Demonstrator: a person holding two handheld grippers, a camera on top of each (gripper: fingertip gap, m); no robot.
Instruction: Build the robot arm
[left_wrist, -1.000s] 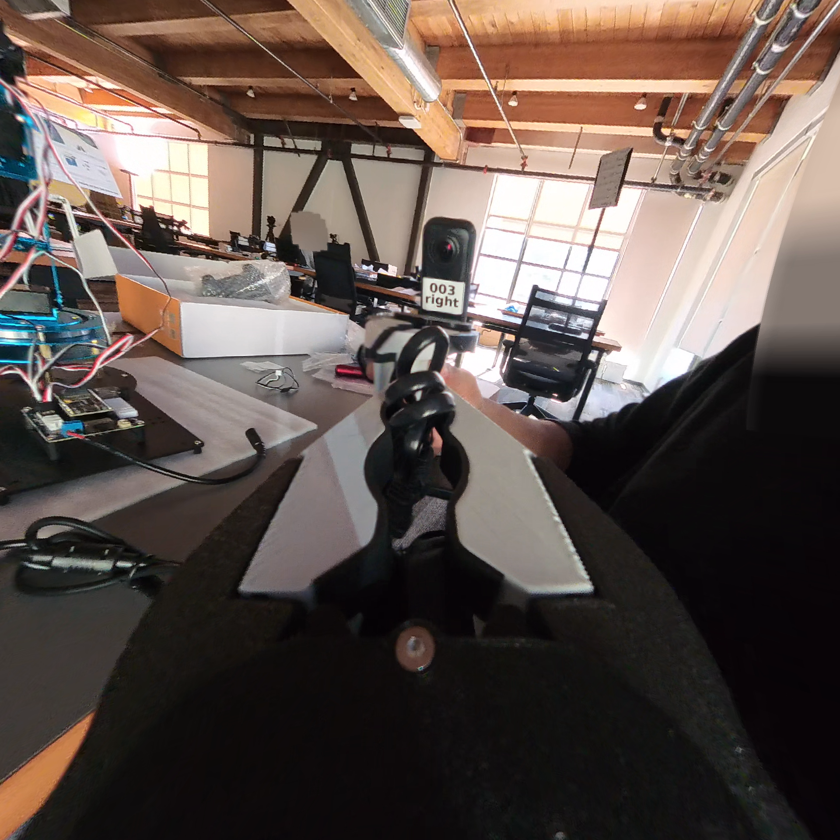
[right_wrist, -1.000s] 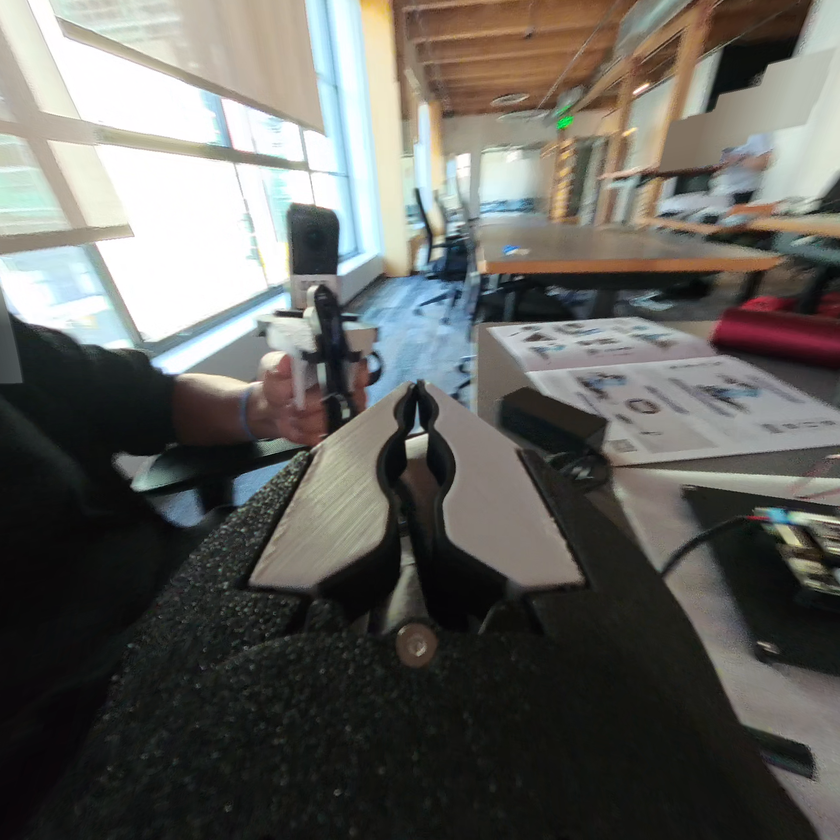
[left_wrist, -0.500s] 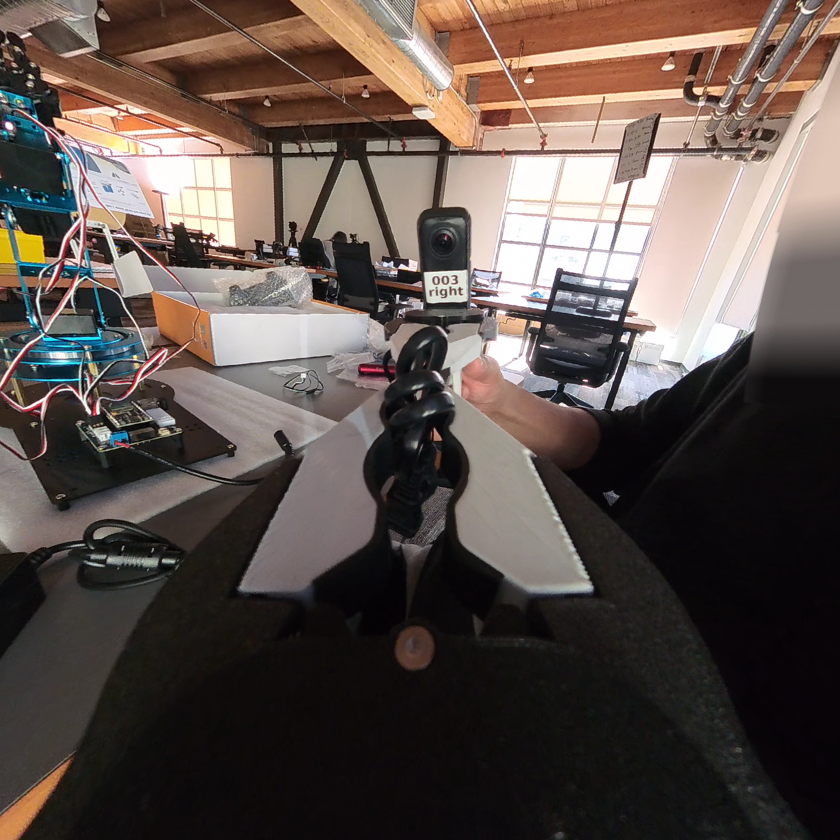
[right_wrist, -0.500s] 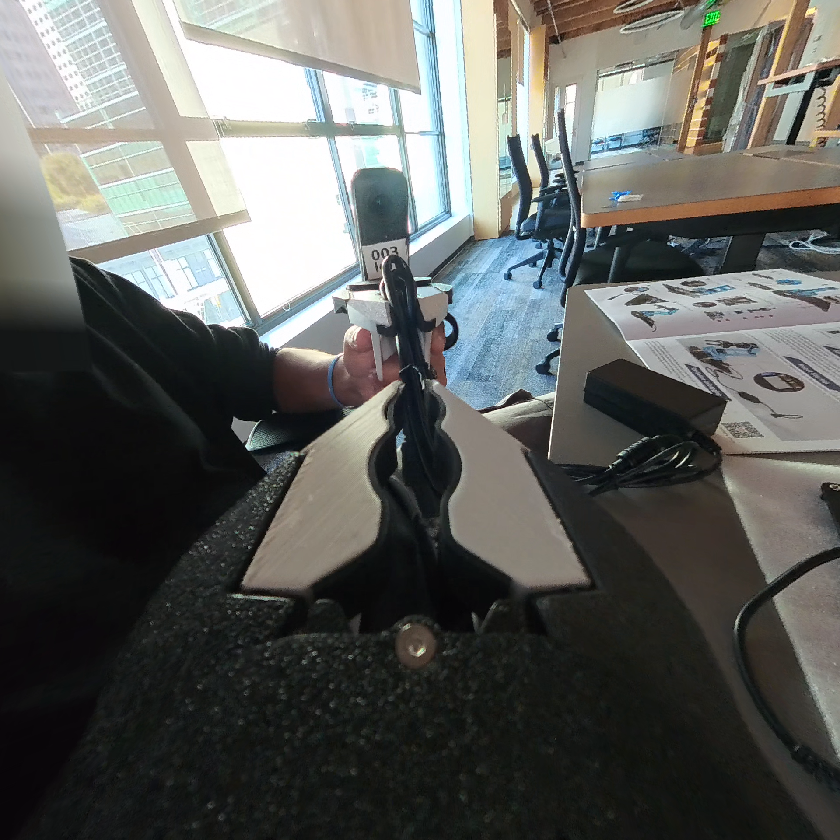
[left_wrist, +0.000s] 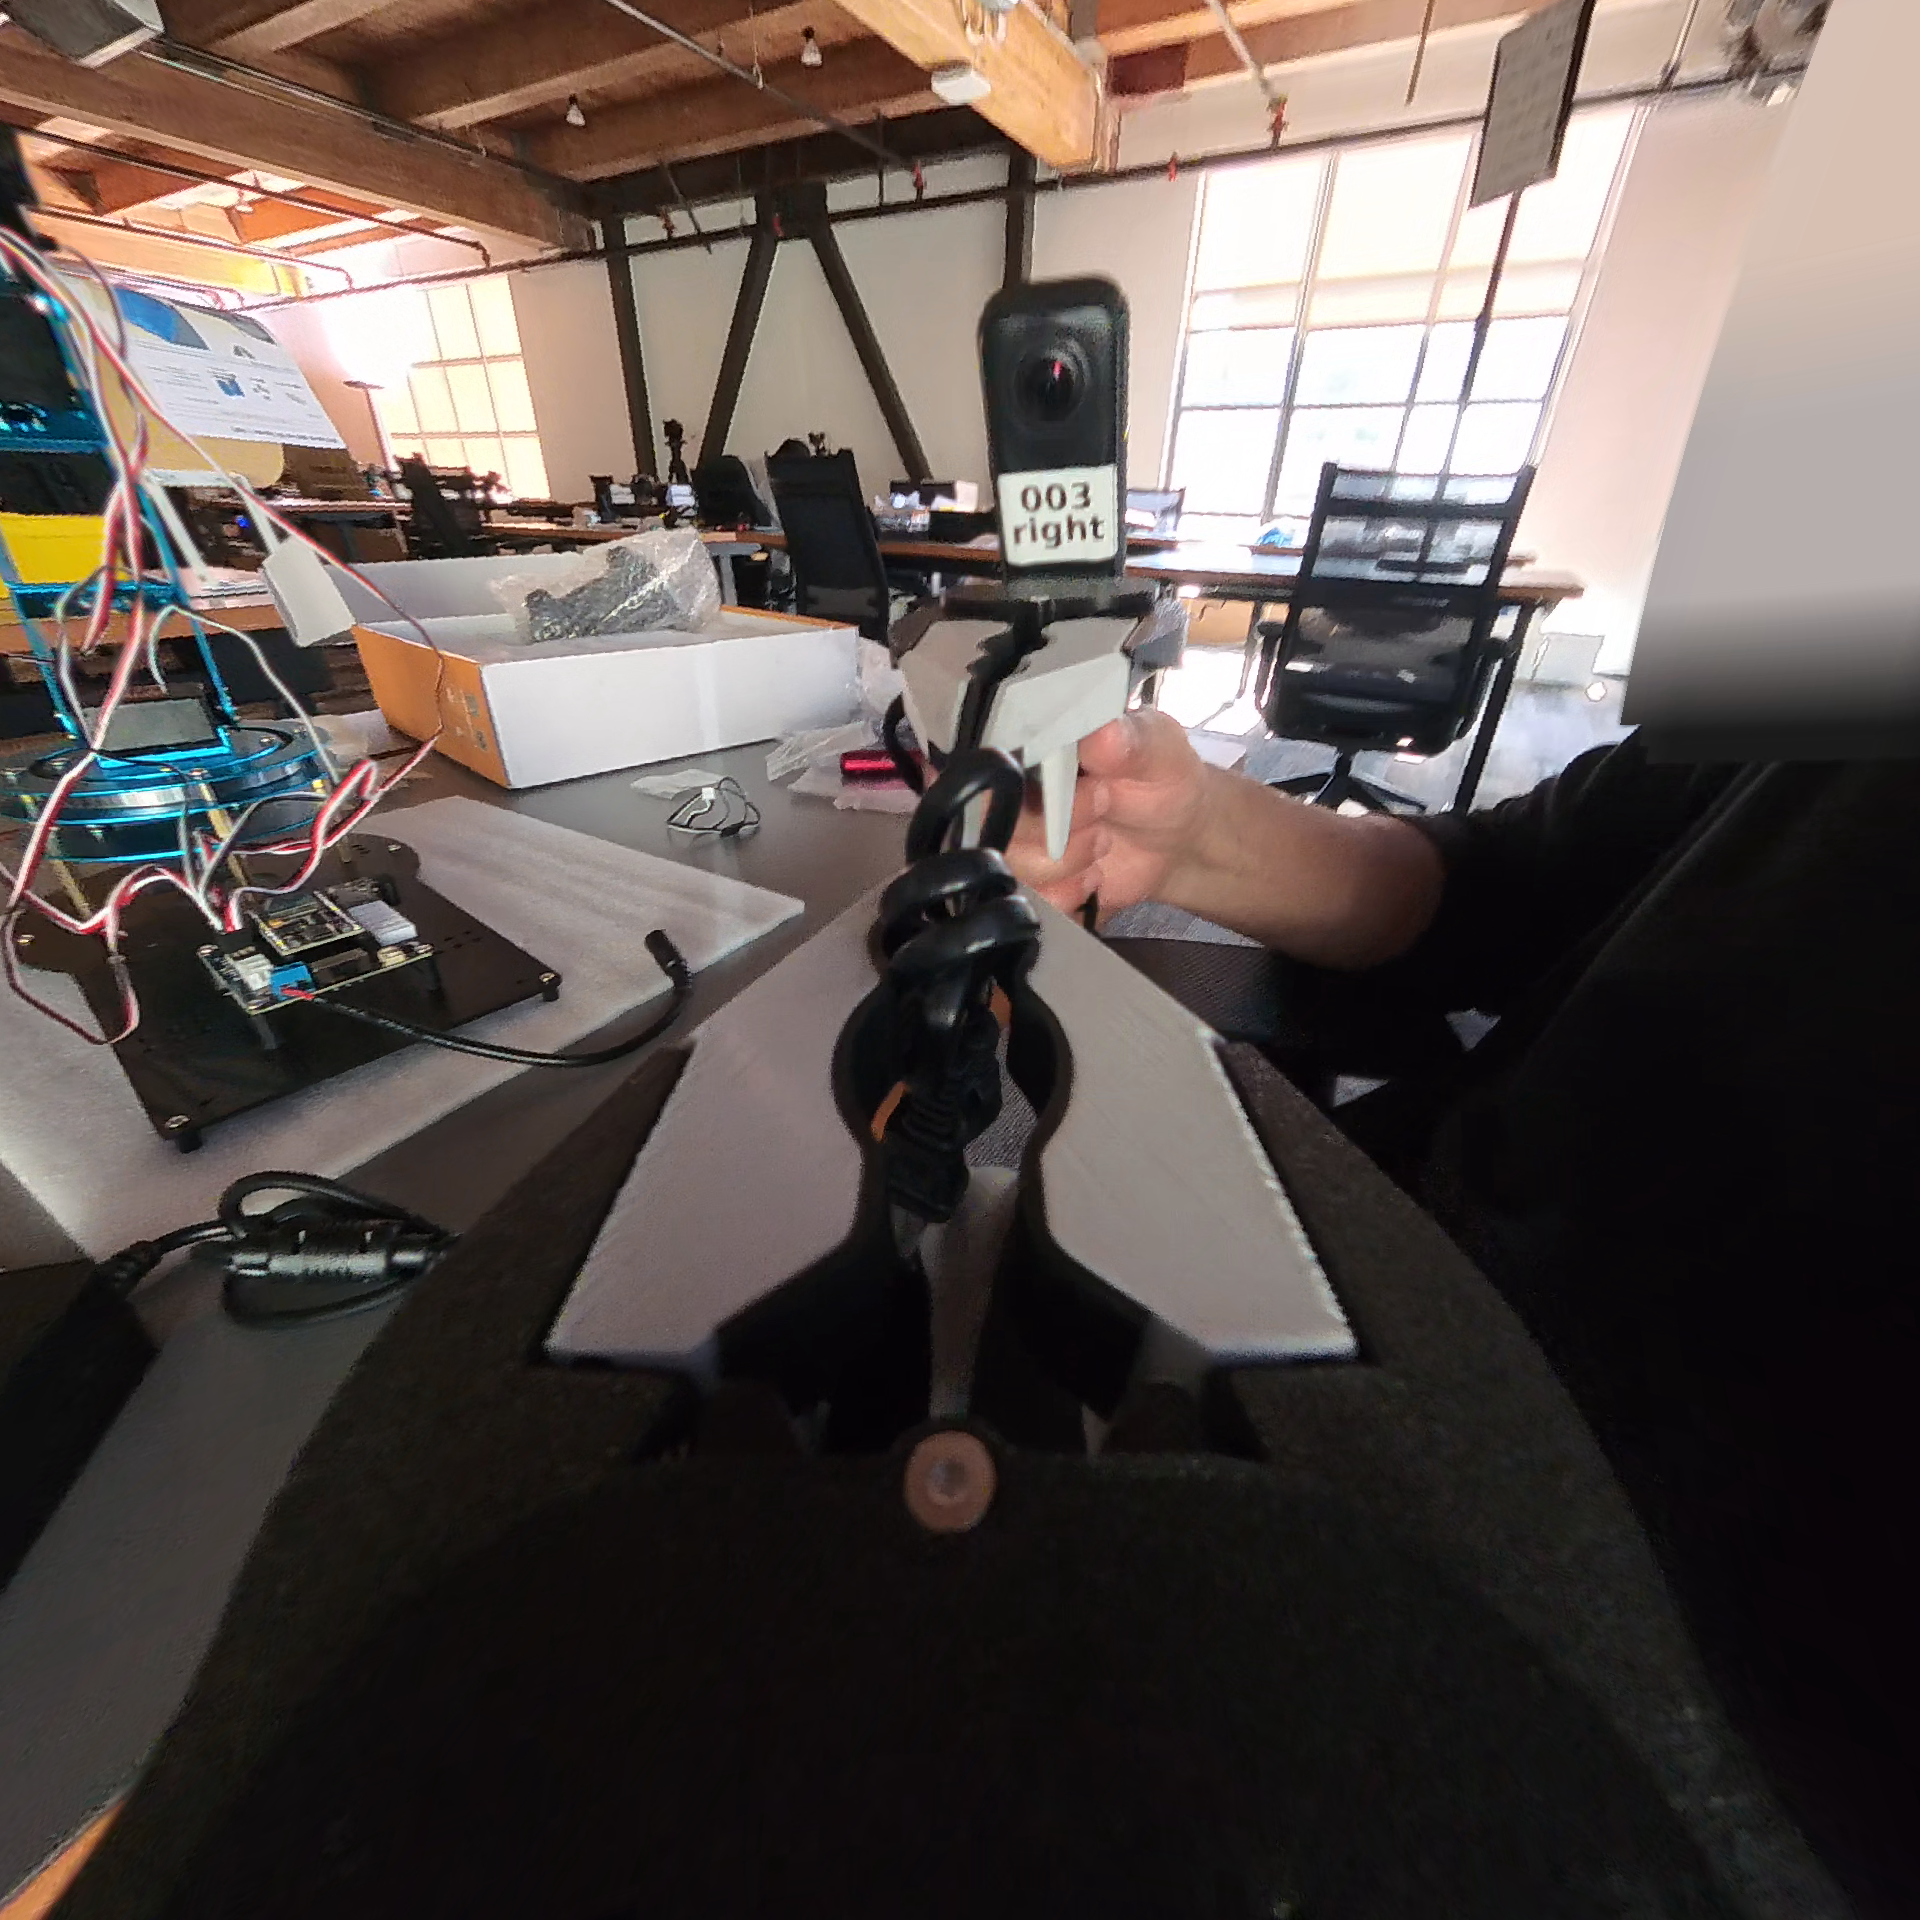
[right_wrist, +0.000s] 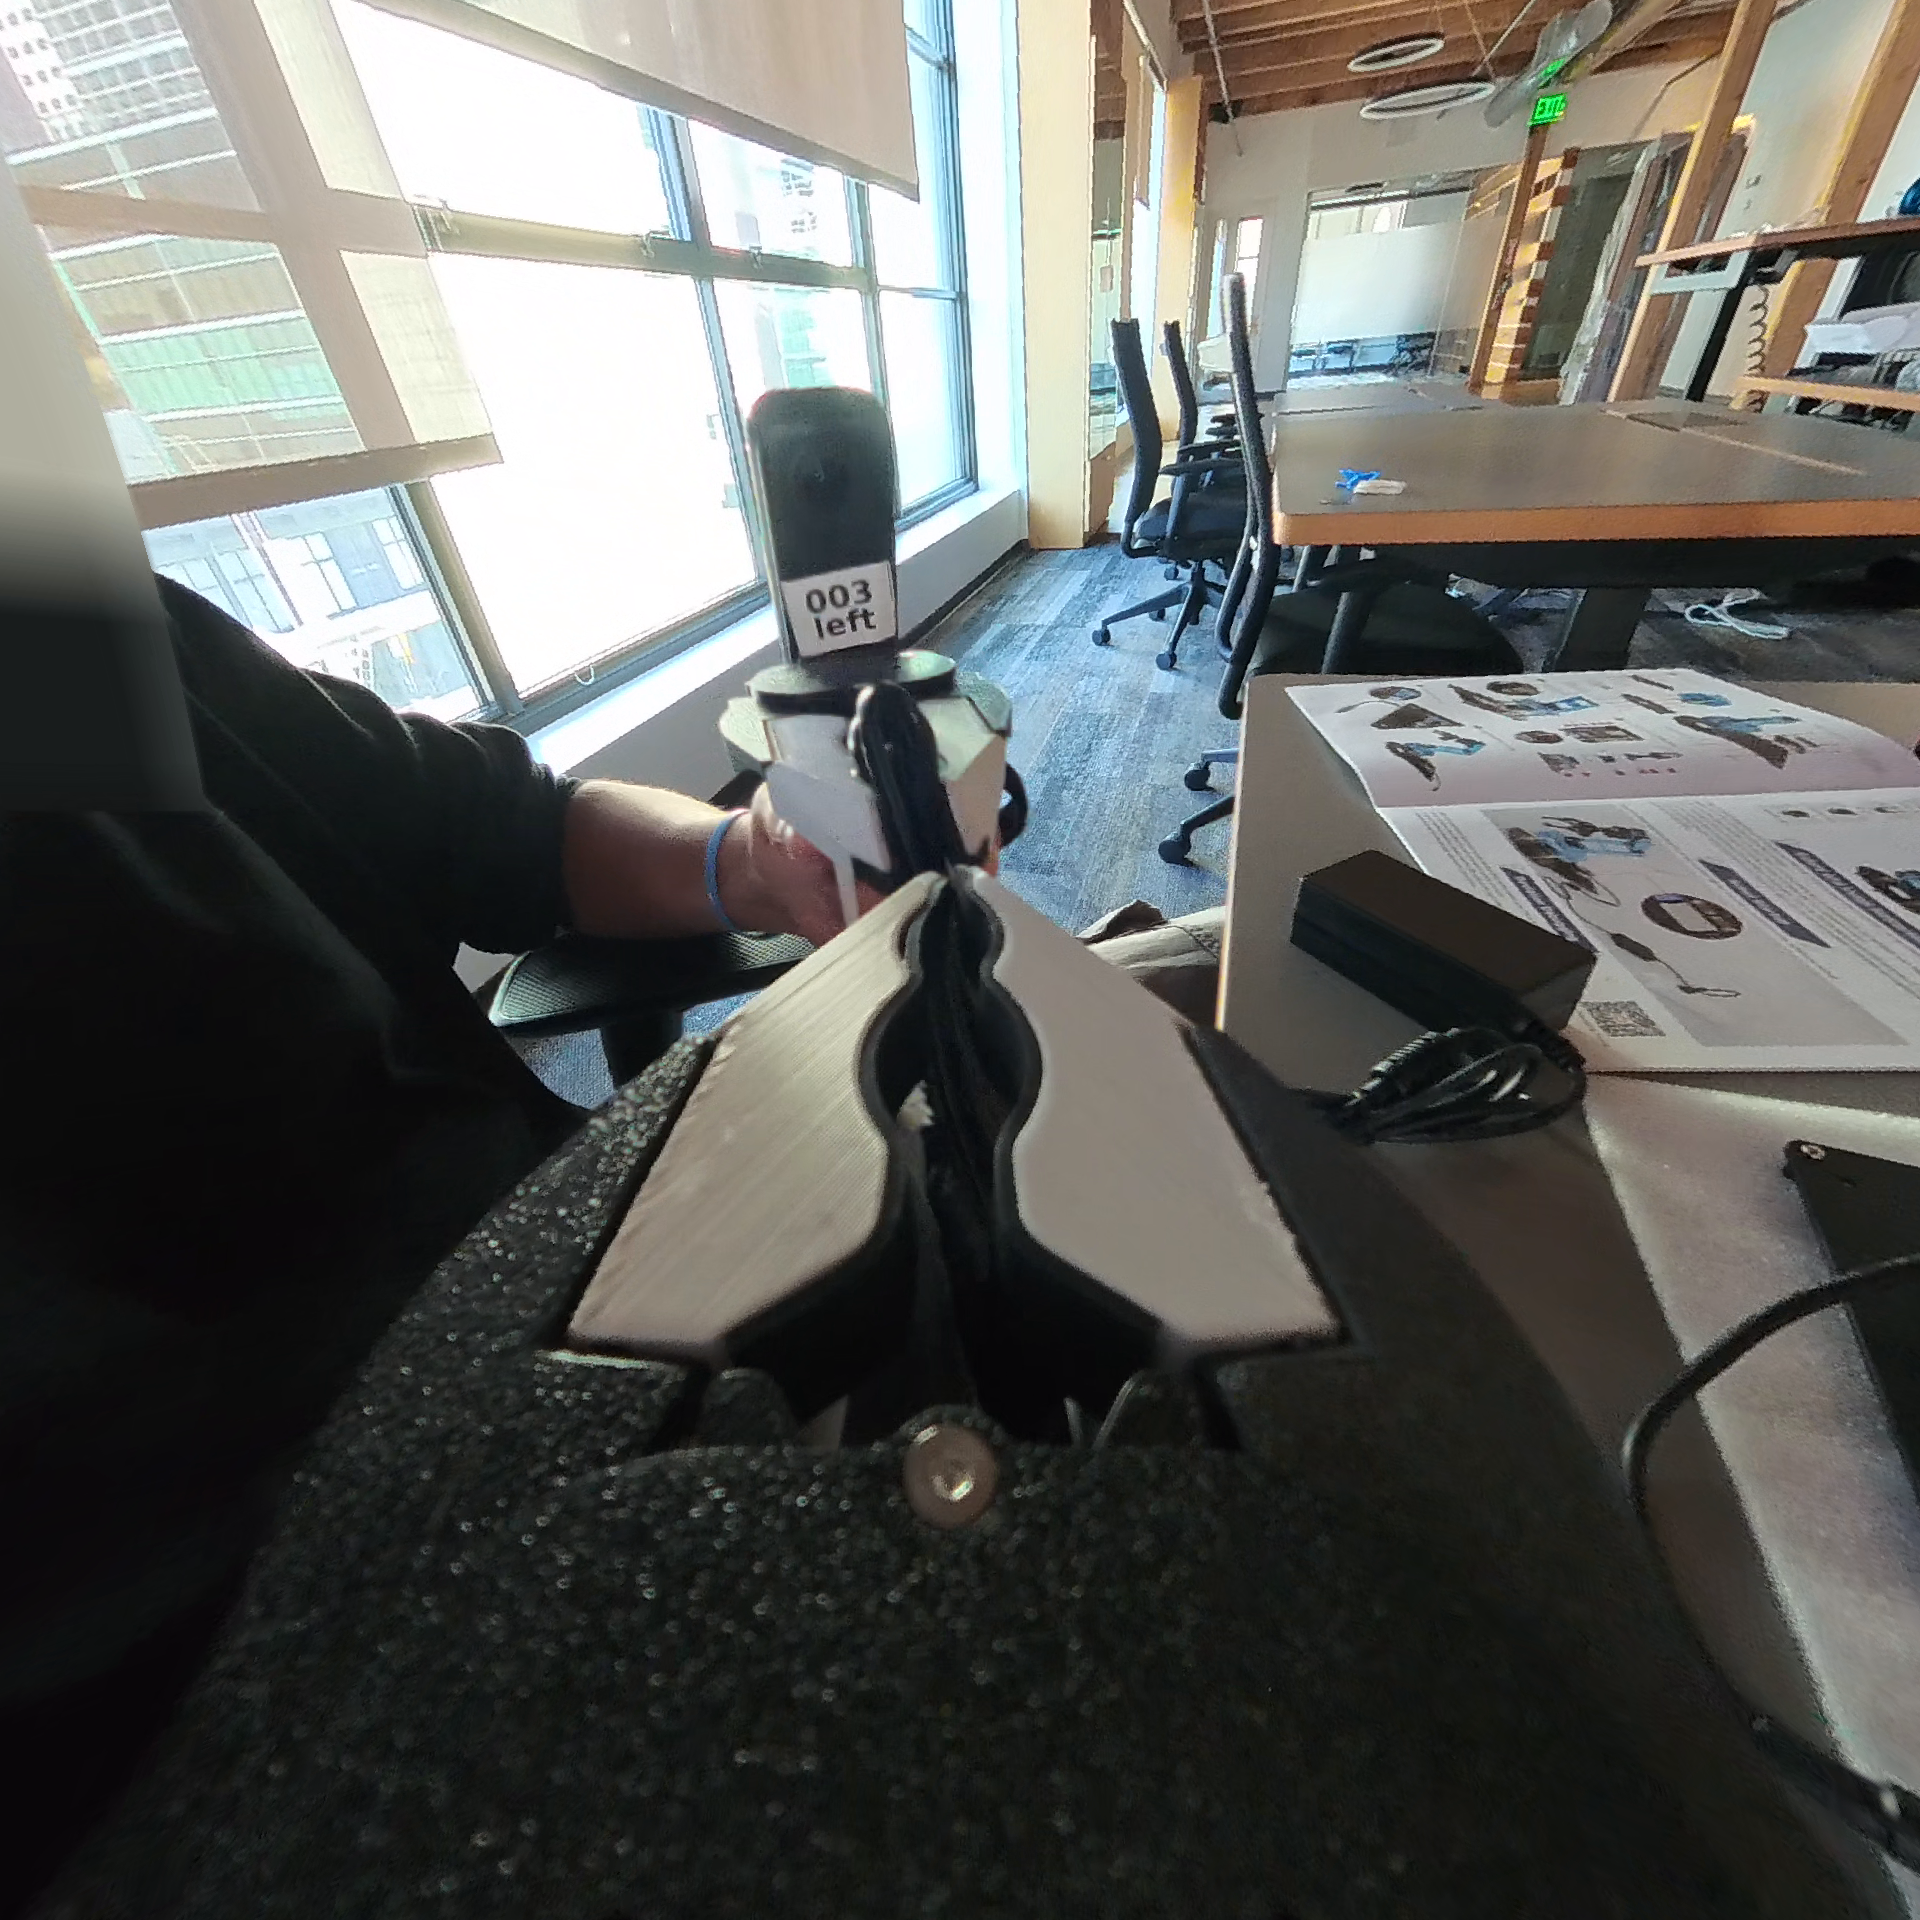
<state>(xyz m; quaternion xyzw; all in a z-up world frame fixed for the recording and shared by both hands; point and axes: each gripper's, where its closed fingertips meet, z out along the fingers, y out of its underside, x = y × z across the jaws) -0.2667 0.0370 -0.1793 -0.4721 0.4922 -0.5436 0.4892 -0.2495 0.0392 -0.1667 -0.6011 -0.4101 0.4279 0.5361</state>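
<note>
My left gripper (left_wrist: 956, 909) is shut on a coiled black cable (left_wrist: 951, 935) whose plug end (left_wrist: 928, 1148) hangs back between the fingers. The cable runs on to my right gripper (left_wrist: 1023, 707), held by a hand just beyond, tips facing mine. In the right wrist view my right gripper (right_wrist: 951, 888) is shut on the same black cable (right_wrist: 951, 1039). The cable goes straight ahead into the left gripper (right_wrist: 883, 790), held by a hand with a blue wristband. Both grippers are held in the air off the table edge, close together.
On the grey table (left_wrist: 125, 1455) lie a circuit board (left_wrist: 312, 935) on a black plate, a blue robot base (left_wrist: 135, 748) with red and white wires, a white and orange box (left_wrist: 623, 686) and a coiled lead (left_wrist: 322, 1247). A black power adapter (right_wrist: 1444, 945) and printed sheets (right_wrist: 1662, 821) lie near the table corner. Only a small space, under 4 cm, lies between the two pairs of fingers.
The two grippers have come closer together. A second ago no cable showed between my right fingers; now the cable runs between them. My left gripper has kept its hold.
</note>
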